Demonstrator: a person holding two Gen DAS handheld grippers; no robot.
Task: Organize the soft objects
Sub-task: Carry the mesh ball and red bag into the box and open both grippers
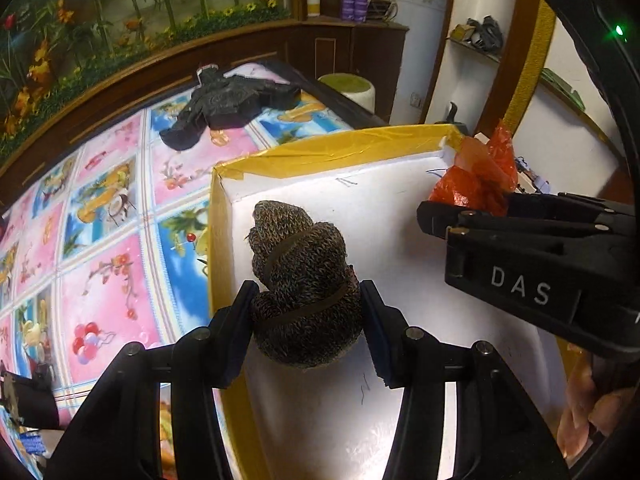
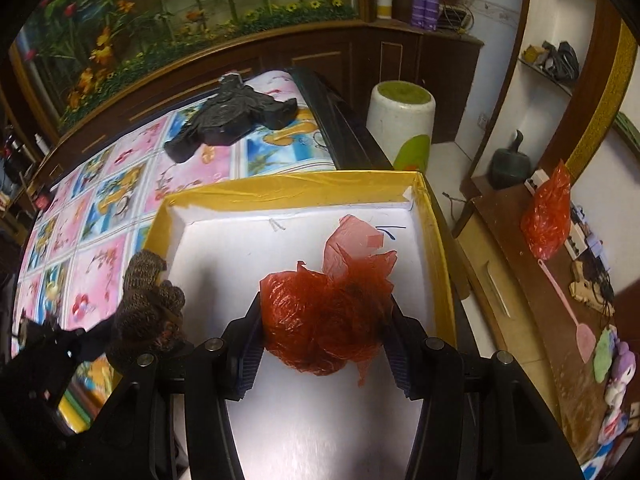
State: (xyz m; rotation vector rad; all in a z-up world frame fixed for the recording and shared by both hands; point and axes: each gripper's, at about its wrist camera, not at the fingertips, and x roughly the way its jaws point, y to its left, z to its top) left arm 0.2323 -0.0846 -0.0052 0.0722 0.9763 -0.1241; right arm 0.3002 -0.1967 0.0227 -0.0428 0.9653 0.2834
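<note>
The knitted bundle, a mottled brown-and-tan woollen roll cinched by thin dark bands, looked light and springy, the kind of thing that would squash under pressure rather than slip, so taking it across its thick lower half seemed the safest hold. The left gripper had it pinched there, both pads pressed into the wool, and it hung just inside the left wall of the white box, above the floor rather than resting on it, as far as could be judged. The crumpled red plastic bag was thinner and slicker, likely almost weightless and prone to crackle and slide, so a squeeze through the densest part of the wad suited it best. The right gripper was clamped on exactly that bulk, a loose flap sticking up behind, over the middle of the box. The box had yellow tape along its rim and sat on a bed with a pink and blue patterned sheet. A dark garment lay near the far end of the bed, well apart from the box.
</note>
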